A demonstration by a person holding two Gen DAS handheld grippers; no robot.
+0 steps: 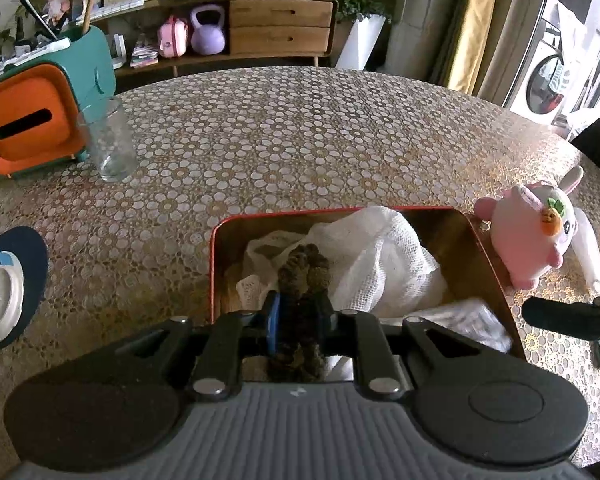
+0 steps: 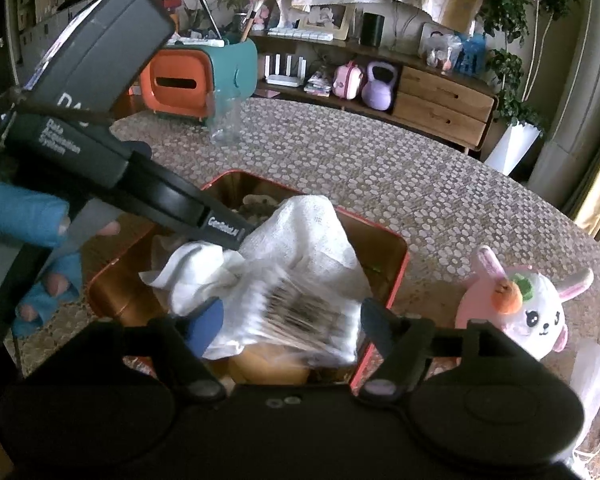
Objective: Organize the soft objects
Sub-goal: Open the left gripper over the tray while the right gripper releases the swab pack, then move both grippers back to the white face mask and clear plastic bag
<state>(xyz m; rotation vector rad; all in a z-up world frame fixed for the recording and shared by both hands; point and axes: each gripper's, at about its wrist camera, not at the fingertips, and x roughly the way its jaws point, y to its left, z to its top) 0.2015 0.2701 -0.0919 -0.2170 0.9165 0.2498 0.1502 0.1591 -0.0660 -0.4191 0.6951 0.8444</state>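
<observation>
Low in the left wrist view, my left gripper (image 1: pixel 298 316) pinches a dark knitted toy (image 1: pixel 302 280) over the red-rimmed tin (image 1: pixel 216 240) at mid-frame, though I cannot see the toy's lower end behind the gripper body. Beneath it a white mesh cloth (image 1: pixel 384 256) fills the tin and hides most of its floor. From the right wrist view my right gripper (image 2: pixel 292 320) stands spread over a blurred white packet (image 2: pixel 300 312) I cannot identify, touching nothing I can see, while the pink rabbit plush (image 2: pixel 520 312) sits outside the tin at lower right.
</observation>
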